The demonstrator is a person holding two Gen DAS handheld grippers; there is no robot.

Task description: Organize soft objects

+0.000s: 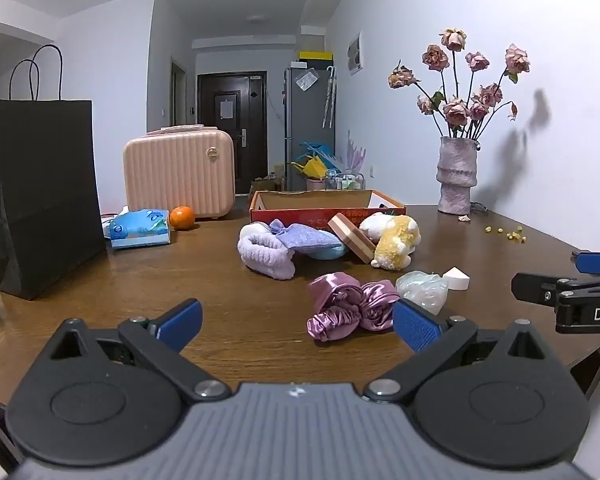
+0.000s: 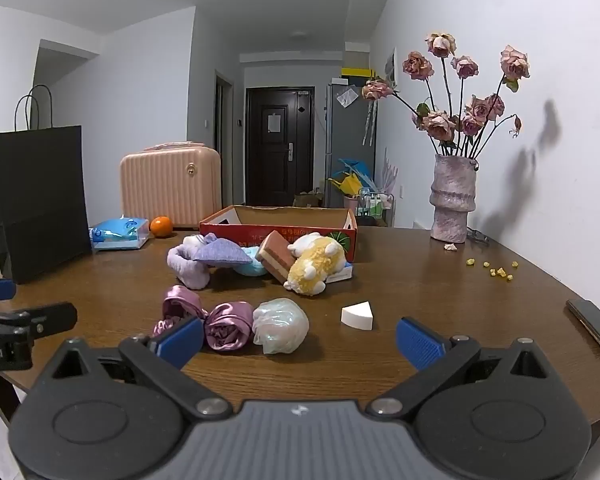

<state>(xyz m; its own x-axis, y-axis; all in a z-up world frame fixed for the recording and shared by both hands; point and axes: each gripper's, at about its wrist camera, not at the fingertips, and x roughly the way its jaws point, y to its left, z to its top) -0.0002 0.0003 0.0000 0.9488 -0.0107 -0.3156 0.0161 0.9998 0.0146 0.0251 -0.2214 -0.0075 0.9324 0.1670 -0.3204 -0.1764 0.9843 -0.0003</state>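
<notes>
Evidently nothing is picked yet: the red box [image 2: 278, 230] sits empty, far ahead of both tools. Nearer lies the heap with the yellow plush [image 2: 314, 266], nearer still the pink satin scrunchies [image 1: 346, 306]. Left gripper [image 1: 296, 322] and right gripper [image 2: 298, 338] gape wide, holding nothing. Next, likely close on a scrunchie.

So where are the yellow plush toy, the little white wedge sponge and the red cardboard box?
yellow plush toy [image 2: 316, 266], right wrist view, on its fluffy yellow body.
white wedge sponge [image 2: 357, 315], right wrist view, on its flat front face.
red cardboard box [image 1: 300, 215], left wrist view, on its red front wall.
</notes>
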